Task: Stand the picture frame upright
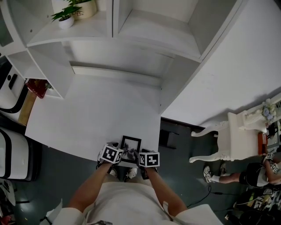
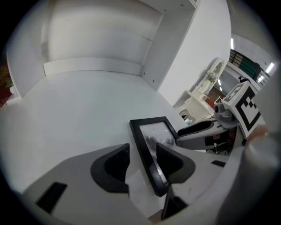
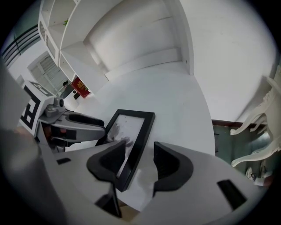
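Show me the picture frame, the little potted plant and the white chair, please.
picture frame [image 1: 131, 144], head view, on its glass near the top edge.
potted plant [image 1: 66, 22], head view, on its white pot.
white chair [image 1: 228, 137], head view, on its seat.

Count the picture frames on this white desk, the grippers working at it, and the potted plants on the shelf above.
Picture frame: 1
Grippers, left and right: 2
Potted plants: 2
Total: 5
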`<move>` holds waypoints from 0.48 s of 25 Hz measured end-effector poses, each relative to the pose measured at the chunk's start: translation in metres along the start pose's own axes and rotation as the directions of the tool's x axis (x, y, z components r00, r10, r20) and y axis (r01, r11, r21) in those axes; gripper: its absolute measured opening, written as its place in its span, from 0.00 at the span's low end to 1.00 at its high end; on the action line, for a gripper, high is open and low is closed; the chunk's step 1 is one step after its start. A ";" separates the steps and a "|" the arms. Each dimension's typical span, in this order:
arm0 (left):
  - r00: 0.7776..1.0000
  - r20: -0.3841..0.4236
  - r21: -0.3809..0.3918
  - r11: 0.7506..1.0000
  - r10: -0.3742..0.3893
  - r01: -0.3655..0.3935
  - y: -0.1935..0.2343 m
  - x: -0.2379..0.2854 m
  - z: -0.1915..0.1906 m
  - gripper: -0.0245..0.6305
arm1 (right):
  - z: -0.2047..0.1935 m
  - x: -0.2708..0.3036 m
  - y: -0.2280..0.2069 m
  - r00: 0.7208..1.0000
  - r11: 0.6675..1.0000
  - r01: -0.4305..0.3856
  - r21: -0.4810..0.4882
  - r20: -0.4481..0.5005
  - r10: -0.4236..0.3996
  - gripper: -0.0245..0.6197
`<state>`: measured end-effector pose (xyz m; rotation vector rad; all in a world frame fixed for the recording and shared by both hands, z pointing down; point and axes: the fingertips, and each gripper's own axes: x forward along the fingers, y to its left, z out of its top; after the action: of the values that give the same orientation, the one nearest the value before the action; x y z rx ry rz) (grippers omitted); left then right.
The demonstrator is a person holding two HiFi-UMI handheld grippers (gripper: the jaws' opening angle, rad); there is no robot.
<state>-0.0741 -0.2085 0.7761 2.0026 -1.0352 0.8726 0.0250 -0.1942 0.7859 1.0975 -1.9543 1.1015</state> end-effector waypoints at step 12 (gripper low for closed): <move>1.000 -0.026 -0.018 1.000 0.017 -0.017 0.001 0.009 -0.005 0.27 | 0.001 0.002 -0.001 1.000 0.997 0.000 0.073 -0.021 0.002 0.36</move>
<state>-0.0717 -0.2083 0.7864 1.9652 -1.0433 0.8932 0.0246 -0.1960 0.7871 1.1184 -1.9117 1.1886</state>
